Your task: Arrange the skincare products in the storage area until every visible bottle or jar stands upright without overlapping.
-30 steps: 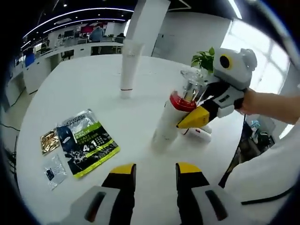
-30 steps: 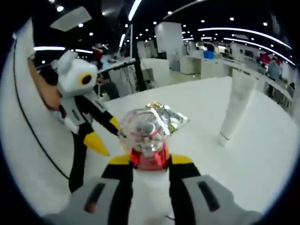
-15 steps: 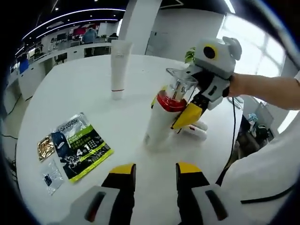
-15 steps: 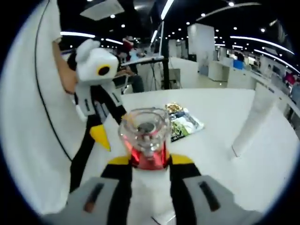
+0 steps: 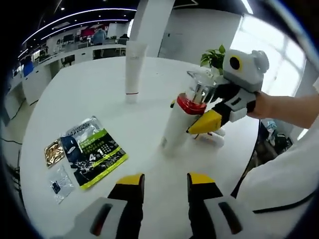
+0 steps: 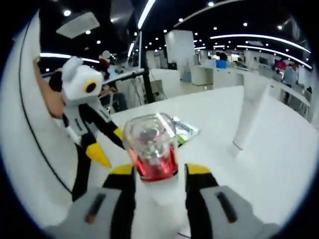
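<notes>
A white bottle [image 5: 174, 132] with a red collar and a clear cap stands on the round white table [image 5: 75, 99], leaning slightly. My right gripper [image 5: 187, 115] reaches in from the right at its neck. In the right gripper view the same bottle [image 6: 149, 144] rises between that gripper's [image 6: 159, 172] yellow-tipped jaws, which stand a little wider than the collar, so it is open. A white tube [image 5: 133, 69] stands on its cap farther back. My left gripper [image 5: 164, 181] hangs open over bare table, short of the bottle, with nothing between its jaws. It also shows as the left gripper [image 6: 107, 144] beside the bottle.
A green and black sachet [image 5: 92, 152] lies flat at the left with a gold packet [image 5: 52, 152] and a clear packet [image 5: 60, 181] beside it. A small white item [image 5: 212, 140] lies behind the bottle. A potted plant [image 5: 214, 57] stands at the far edge.
The right gripper's jaws have spread apart from the bottle's collar. The bottle now stands on the table rather than tilted in the grip. Both views shifted with the hands.
</notes>
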A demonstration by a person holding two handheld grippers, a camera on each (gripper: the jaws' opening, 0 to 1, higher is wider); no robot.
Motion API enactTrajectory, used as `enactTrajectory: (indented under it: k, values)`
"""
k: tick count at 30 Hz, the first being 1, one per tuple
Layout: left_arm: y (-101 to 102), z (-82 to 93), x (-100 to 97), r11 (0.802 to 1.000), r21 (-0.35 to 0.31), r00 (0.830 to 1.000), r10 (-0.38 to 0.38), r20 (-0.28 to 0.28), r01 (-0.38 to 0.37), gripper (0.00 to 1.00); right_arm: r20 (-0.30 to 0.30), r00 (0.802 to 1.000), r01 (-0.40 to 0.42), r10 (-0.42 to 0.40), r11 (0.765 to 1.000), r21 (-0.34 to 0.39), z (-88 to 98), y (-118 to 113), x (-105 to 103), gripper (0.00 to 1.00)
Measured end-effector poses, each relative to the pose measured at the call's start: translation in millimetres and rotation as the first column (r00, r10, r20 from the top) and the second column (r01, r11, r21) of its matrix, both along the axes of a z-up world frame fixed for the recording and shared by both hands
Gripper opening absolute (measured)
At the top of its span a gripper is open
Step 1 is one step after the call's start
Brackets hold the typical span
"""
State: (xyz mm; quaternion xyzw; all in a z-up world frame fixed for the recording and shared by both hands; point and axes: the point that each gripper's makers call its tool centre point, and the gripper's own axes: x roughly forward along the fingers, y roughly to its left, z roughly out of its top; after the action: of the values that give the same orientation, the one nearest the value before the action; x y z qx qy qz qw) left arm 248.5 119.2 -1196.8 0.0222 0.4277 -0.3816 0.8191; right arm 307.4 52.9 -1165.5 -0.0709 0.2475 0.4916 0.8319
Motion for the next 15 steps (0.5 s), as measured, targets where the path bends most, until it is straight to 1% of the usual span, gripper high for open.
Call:
enactTrajectory:
  k: [2, 5, 6, 8, 10, 15]
  values:
    - [-0.8, 1.3, 1.1, 1.000, -0.007, 1.000, 0.003, 0.003, -0.003, 0.34, 0.000, 1.000, 0.013, -0.013, 1.000, -0.020, -0.9, -0.6, 0.7, 0.32]
    - [-1.2, 1.6, 1.1, 1.000, -0.007, 1.000, 0.004, 0.004, -0.004, 0.34, -0.010, 1.000, 0.020, -0.020, 1.000, -0.022, -2.0, 0.6, -2.3, 0.28]
    - [-1.2, 1.4, 1.1, 1.000, -0.008, 1.000, 0.006, 0.004, -0.006, 0.34, 0.010, 0.999, 0.031, -0.031, 0.999, -0.023, -0.6, 1.0, -0.8, 0.28]
    - [-1.2, 1.2, 0.9, 1.000, -0.010, 1.000, 0.009, 0.003, -0.009, 0.34, 0.009, 0.999, 0.046, -0.046, 0.999, -0.028, -0.8, -1.0, 0.4, 0.27]
    - [-0.9, 1.4, 0.7, 1.000, -0.011, 1.000, 0.011, 0.004, -0.011, 0.34, 0.014, 0.999, 0.048, -0.048, 0.998, -0.038, -0.9, -0.9, 1.3, 0.26]
    - [2.2, 1.8, -1.5, 1.000, -0.007, 1.000, 0.017, 0.003, -0.017, 0.34, 0.016, 1.000, 0.025, -0.024, 0.997, -0.070, -0.1, -4.6, 4.7, 0.25]
